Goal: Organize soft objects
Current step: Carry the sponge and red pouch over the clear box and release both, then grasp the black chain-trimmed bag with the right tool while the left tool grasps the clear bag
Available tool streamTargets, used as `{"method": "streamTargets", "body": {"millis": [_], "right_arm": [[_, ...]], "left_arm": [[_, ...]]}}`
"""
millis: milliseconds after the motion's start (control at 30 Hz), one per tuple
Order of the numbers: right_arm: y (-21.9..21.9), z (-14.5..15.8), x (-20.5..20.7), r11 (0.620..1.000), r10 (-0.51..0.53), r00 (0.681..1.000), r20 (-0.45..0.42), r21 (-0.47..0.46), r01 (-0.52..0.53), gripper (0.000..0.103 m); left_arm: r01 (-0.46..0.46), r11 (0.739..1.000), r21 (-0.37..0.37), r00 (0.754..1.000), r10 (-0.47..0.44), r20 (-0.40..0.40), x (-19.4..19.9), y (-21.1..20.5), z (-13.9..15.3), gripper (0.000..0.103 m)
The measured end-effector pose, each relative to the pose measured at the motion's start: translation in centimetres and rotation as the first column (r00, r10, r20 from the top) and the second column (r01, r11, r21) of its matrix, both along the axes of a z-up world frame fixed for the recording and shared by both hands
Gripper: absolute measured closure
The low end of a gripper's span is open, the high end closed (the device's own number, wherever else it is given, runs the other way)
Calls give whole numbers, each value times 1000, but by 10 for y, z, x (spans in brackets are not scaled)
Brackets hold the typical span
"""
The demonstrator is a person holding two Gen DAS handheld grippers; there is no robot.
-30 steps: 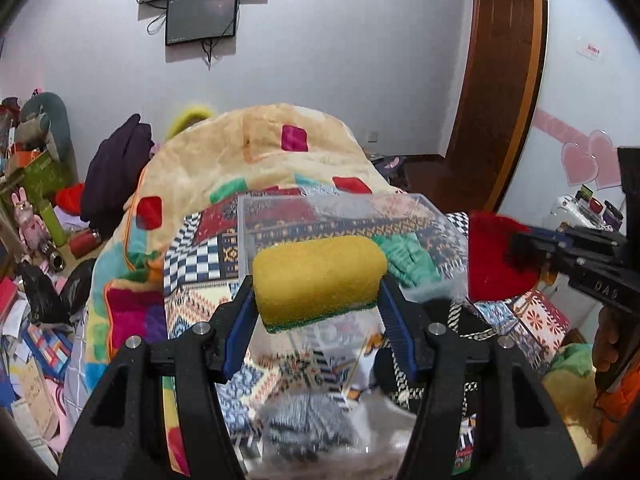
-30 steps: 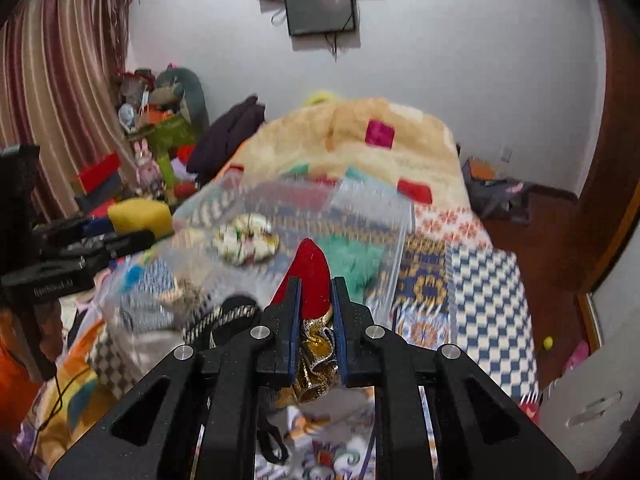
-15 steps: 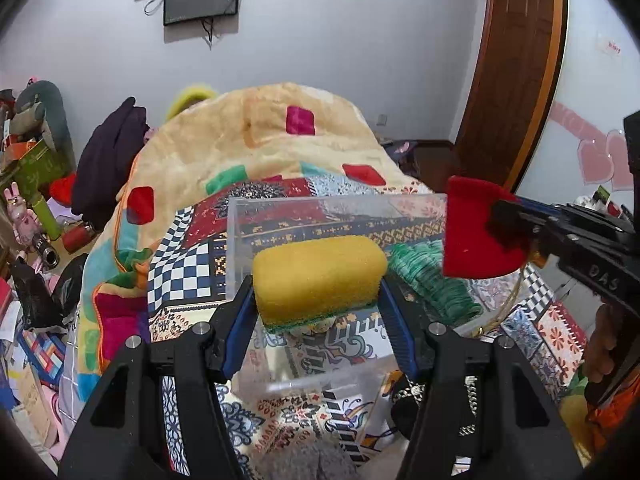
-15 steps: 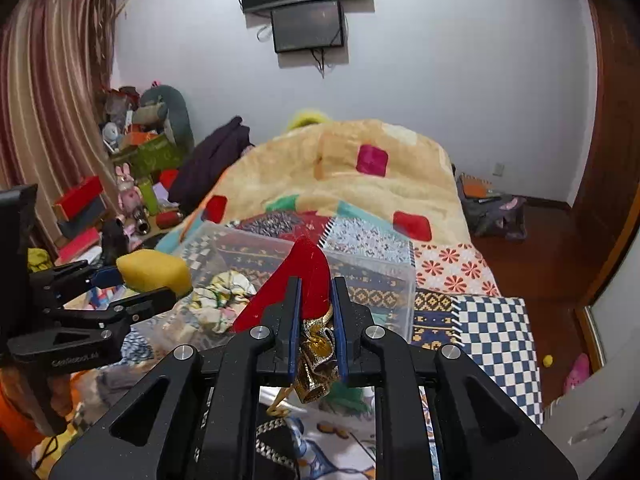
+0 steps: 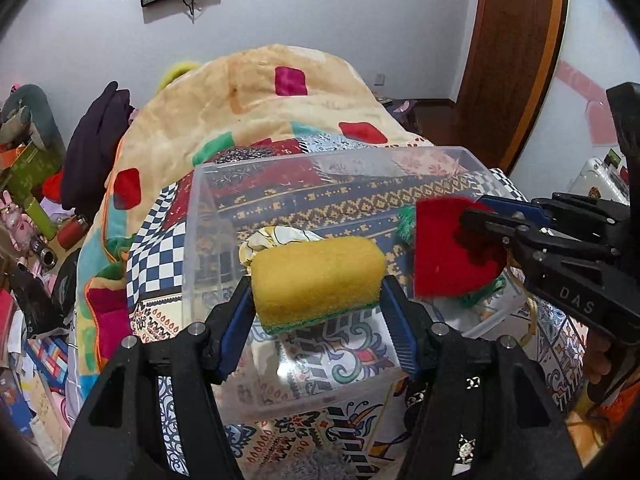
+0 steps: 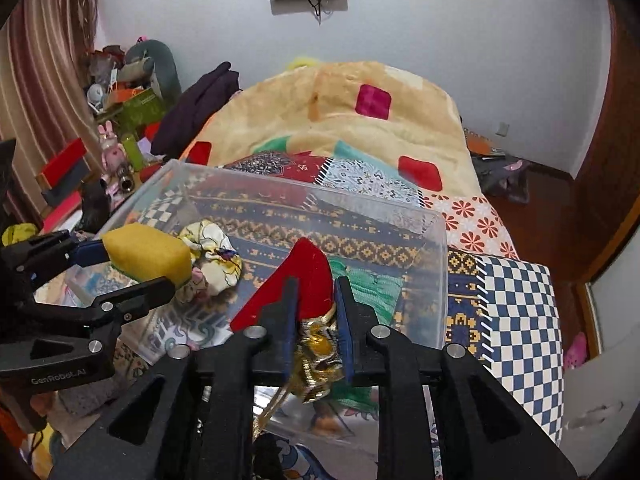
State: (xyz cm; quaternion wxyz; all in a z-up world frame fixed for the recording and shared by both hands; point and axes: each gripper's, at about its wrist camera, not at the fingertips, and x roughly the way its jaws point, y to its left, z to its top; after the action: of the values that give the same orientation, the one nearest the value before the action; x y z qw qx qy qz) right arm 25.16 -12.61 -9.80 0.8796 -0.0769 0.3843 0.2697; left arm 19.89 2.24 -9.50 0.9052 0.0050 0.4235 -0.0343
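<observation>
The yellow sponge (image 5: 318, 278) is clamped crosswise in the left gripper (image 5: 318, 300), long axis running finger to finger, held over the clear bin (image 5: 192, 240). The red felt piece (image 6: 304, 280) is pinched in the right gripper (image 6: 316, 320), tip pointing away, above the bin too. Compared with earlier, both have been brought closer over the bin, and the scrunchie (image 6: 212, 256) inside is now seen.

The clear bin (image 5: 208, 264) is open on top, so a gripper can go in from above. Its near left floor is bare — the scrunchie (image 6: 212, 260) sits farther in, the green cloth (image 6: 368, 284) on the right. Walls block all sides.
</observation>
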Motion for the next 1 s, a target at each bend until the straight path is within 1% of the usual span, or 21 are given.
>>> {"method": "streamTargets", "body": {"millis": [33,100,167,200,300,367,567,700,733,833,900,1000], "right_arm": [[0,1,-1,1000,3,1000,0,-5,-3,80],[0,3,-3,1000,6,1000,14,-10,-6,71],[-1,5,-5,1000,5,999,33,-11,-5,57],[-2,7,-7,1000,6,999,45,-12,-5,56],[-4,16,-13,1000,16,997,69,-8,-15,52],[-8,24,-19,1000,16,995,94,8,-17,43],[-16,44,-37,998,17,989,150,49,-25,31],[-23,56,-55,997,26,983,181,63,-38,30],[-24,57,-58,997,29,982,185,64,-41,29],[-29,59,-70,997,28,980,199,71,-43,19],[-32,57,-75,996,31,980,195,75,-46,19],[-33,46,-83,996,40,986,163,71,-53,19]], "left_arm": [[1,1000,-1,1000,-1,-1,0,0,0,40],[0,1000,-3,1000,0,-1,-1,0,1,39],[-4,1000,-9,1000,4,2,-2,1,3,38],[-8,1000,-14,1000,8,6,-4,3,5,38],[-18,1000,-23,999,18,34,-11,5,14,31],[-23,1000,-16,998,24,66,-19,5,22,29],[-35,999,19,985,31,168,-49,5,46,17],[-39,999,26,976,32,214,-71,6,58,11],[-39,999,26,975,32,222,-77,7,59,10],[-38,999,28,972,31,233,-91,9,62,8],[-41,999,15,972,37,234,-101,11,61,6],[-46,999,-4,975,45,218,-110,12,54,6]]}}
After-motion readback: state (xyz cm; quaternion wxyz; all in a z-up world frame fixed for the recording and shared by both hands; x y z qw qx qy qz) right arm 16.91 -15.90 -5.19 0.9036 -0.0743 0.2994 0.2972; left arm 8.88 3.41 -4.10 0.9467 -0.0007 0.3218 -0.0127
